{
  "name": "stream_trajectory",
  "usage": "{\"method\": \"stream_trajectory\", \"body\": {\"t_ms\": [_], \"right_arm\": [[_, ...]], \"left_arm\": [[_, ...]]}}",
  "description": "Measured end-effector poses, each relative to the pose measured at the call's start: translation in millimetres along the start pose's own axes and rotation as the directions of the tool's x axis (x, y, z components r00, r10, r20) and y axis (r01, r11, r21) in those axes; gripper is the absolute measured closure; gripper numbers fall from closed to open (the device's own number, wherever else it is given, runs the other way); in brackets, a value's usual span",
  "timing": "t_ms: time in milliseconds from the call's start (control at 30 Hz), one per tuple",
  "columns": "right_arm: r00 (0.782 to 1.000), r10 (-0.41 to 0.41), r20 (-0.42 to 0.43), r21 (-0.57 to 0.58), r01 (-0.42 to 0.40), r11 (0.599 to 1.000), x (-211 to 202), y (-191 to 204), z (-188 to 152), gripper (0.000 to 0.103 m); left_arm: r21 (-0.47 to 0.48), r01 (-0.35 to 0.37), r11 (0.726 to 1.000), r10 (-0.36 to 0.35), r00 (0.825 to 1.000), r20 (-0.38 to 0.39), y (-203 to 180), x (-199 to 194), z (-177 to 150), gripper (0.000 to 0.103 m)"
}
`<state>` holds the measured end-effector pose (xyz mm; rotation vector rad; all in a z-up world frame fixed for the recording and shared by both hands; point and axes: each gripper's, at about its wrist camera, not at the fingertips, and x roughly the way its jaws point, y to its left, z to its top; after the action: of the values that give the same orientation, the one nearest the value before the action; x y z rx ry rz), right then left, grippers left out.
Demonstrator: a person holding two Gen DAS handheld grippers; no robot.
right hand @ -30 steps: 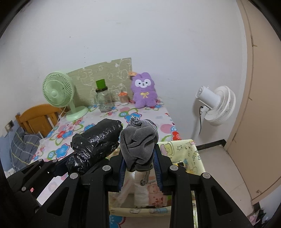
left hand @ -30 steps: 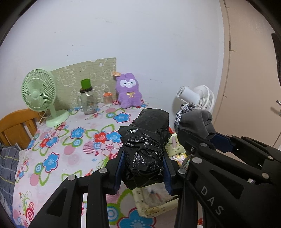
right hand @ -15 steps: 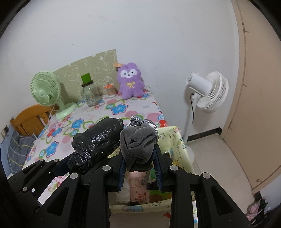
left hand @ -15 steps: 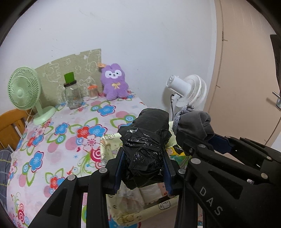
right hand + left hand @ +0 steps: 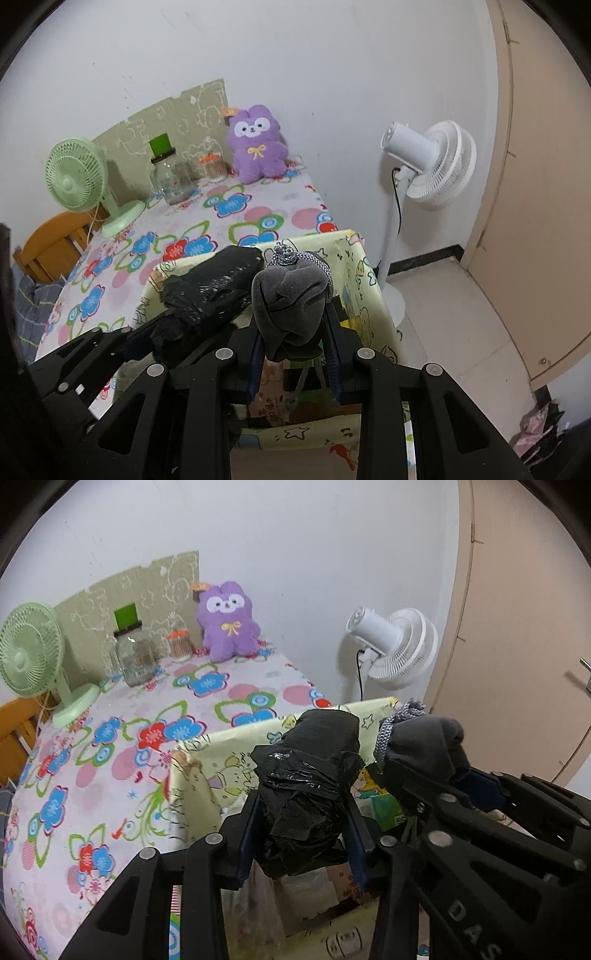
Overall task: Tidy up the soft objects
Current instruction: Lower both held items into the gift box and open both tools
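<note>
My left gripper (image 5: 303, 799) has a black plastic-wrapped bundle (image 5: 314, 760) standing up between its blue pads; the jaws are opening, and the pads still touch the bundle's sides. My right gripper (image 5: 293, 332) is shut on a rolled grey cloth (image 5: 291, 291) with a knitted grey-white end on top. The two grippers hang side by side, angled down over an open yellow cartoon-print fabric box (image 5: 221, 746) that stands against the table's edge. Printed items lie inside the box, partly hidden by the fingers. The right wrist view shows the bundle (image 5: 210, 291) left of the cloth.
A table with a floral cloth (image 5: 110, 746) carries a purple plush (image 5: 227, 622), a glass jar (image 5: 135, 657) and a green desk fan (image 5: 27, 653). A white standing fan (image 5: 395, 642) and a door (image 5: 517, 627) are to the right. A wooden chair (image 5: 55, 240) stands left.
Both grippers have sunk and moved toward the yellow box, which now fills the space under them. The left jaws stand slightly wider around the black bundle.
</note>
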<state>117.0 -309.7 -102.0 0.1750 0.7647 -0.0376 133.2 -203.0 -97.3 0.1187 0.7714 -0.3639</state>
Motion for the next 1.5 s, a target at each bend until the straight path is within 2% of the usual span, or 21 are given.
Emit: {"method": "stream_trajectory", "body": {"t_ms": [133,300,433,500,533,567,600,733,867,1033,1167,1500], "right_arm": [[1.000,0.003,-0.011,-0.002,-0.003,1.000,6,0,-1,0.071],[1.000,0.015,-0.015,-0.004,-0.015,1.000,11,-2,0,0.071],[1.000,0.022,-0.016,-0.010,-0.022,1.000,15,-1,0,0.070],[0.999,0.035,-0.021,-0.019,-0.036,0.999,16,1,0,0.060],[0.999,0.034,-0.024,-0.020,-0.034,0.999,17,2,0,0.041],[0.999,0.030,-0.022,-0.018,-0.030,0.999,17,2,-1,0.029],[1.000,0.028,-0.009,-0.014,-0.028,1.000,15,3,-1,0.027],[1.000,0.025,0.001,-0.020,-0.024,1.000,13,6,-2,0.027],[1.000,0.001,0.010,-0.018,0.000,1.000,9,7,-4,0.017],[1.000,-0.001,0.020,-0.016,0.001,1.000,3,9,-6,0.016],[0.999,-0.004,0.037,-0.029,0.005,1.000,-5,15,-6,0.013],[0.997,-0.001,0.075,-0.050,0.005,0.999,-26,35,-9,0.009]], "left_arm": [[0.000,-0.010,1.000,0.010,1.000,-0.021,1,6,-1,0.048],[-0.002,-0.012,1.000,0.012,0.999,-0.029,1,6,-2,0.025],[0.006,-0.025,1.000,0.026,0.999,-0.035,1,5,-2,0.015],[0.014,-0.010,1.000,0.010,0.999,-0.047,1,2,-3,0.014],[0.017,-0.005,1.000,0.005,0.999,-0.045,1,0,-4,0.012],[0.021,-0.011,1.000,0.012,0.999,-0.039,1,-2,-5,0.010],[0.025,-0.023,0.999,0.024,0.999,-0.035,1,-3,-5,0.008],[0.029,-0.019,0.999,0.020,0.999,-0.037,3,-4,-5,0.008],[0.033,-0.024,0.999,0.025,0.999,-0.034,3,-5,-4,0.007],[0.038,-0.034,0.999,0.035,0.999,-0.020,3,-13,-5,0.006],[0.036,-0.067,0.997,0.066,0.998,0.005,6,-24,-9,0.001],[0.017,-0.087,0.996,0.086,0.995,0.048,19,-51,-16,0.000]]}}
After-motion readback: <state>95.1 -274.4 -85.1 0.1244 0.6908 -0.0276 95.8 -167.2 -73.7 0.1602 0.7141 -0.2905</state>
